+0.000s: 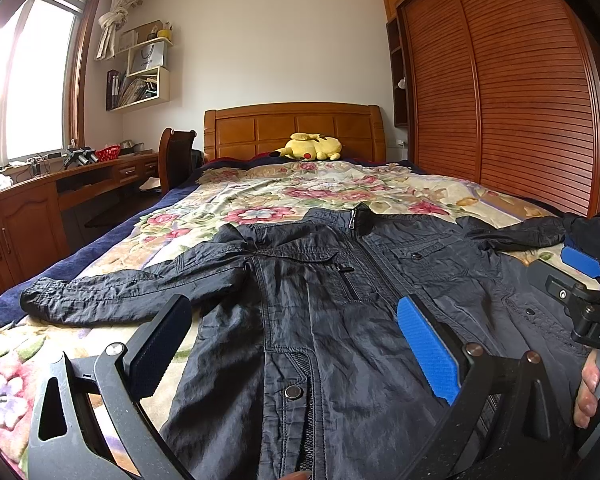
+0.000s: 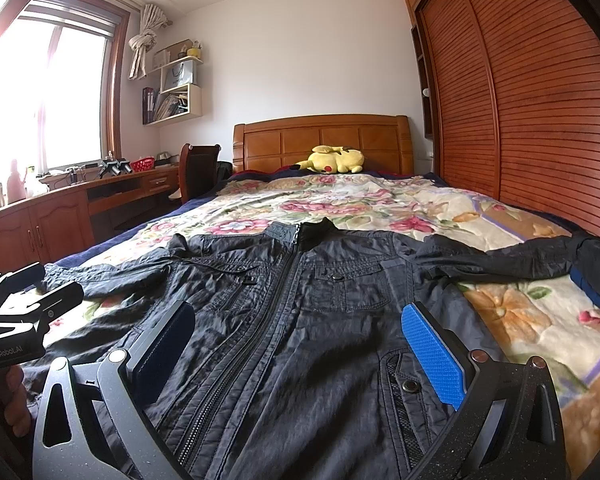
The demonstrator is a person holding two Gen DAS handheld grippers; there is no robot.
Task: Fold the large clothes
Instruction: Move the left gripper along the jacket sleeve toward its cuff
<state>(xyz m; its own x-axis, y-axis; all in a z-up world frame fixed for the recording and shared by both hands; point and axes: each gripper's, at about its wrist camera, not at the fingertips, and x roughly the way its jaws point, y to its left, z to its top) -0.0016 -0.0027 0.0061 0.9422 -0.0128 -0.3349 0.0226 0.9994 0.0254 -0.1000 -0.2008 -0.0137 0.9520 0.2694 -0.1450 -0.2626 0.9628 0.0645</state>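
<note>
A dark navy zip jacket (image 1: pixel 332 320) lies front up and zipped on the flowered bedspread (image 1: pixel 260 200), collar toward the headboard, both sleeves spread out sideways. My left gripper (image 1: pixel 296 320) is open and empty above the jacket's lower left front. My right gripper (image 2: pixel 300 328) is open and empty above the jacket (image 2: pixel 300 320) near its lower middle and right pocket. Each gripper shows at the edge of the other's view: the right one (image 1: pixel 580 280), the left one (image 2: pixel 24 308).
The bed fills the room's middle, with a yellow plush toy (image 1: pixel 312 147) by the wooden headboard (image 1: pixel 292 128). A louvred wooden wardrobe (image 1: pixel 500 100) runs along the right. A desk (image 1: pixel 80 184) and chair (image 1: pixel 176 160) stand at the left under the window.
</note>
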